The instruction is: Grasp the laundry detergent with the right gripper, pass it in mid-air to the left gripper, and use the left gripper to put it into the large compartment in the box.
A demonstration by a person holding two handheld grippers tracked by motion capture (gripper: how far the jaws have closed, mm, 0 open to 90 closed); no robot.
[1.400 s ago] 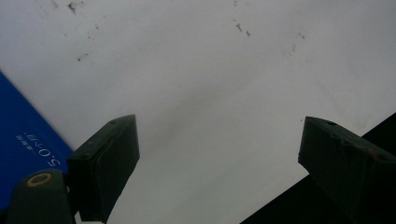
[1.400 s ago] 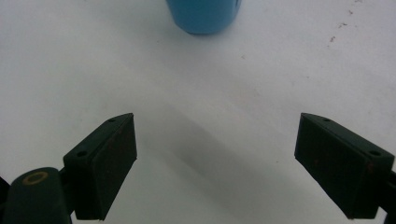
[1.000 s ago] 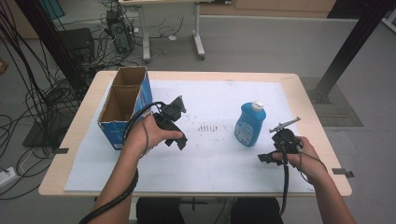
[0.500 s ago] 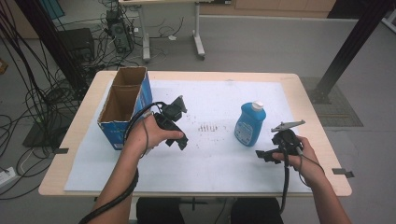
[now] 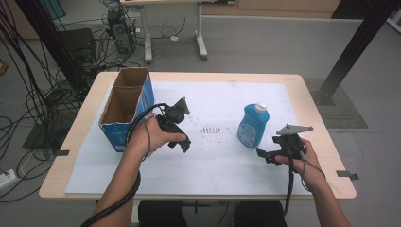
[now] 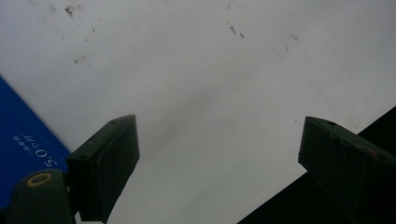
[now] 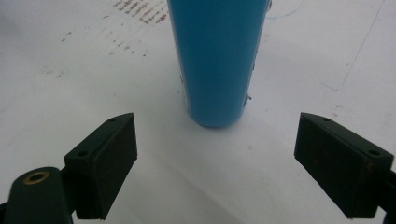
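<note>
Your right hand sits low over the near right part of the white paper sheet that covers the light wooden table, wrist bent inward, so the right gripper points leftward at the foot of the blue plastic bottle with the white cap. That bottle stands upright just beside the gripper, not touching it. From the right gripper view you get what the high view cannot give: the bottle's blue body rises dead centre ahead of the right gripper, the jaws spread wide with bare paper between them and the bottle's base a little beyond the pads, apart from both. Over on the other side, your left forearm comes up from the near edge and your left hand wraps the left gripper, held above the sheet and tipped down toward the paper near the middle. It hovers just beside the open-topped blue cardboard box, which stands at the left of the table. The left gripper view looks straight onto white paper: the left gripper has its jaws wide apart and nothing between them, a blue printed wall of the box cuts in at the left edge. The high view alone shows the faint brown smudge marks on the sheet between your two hands.
</note>
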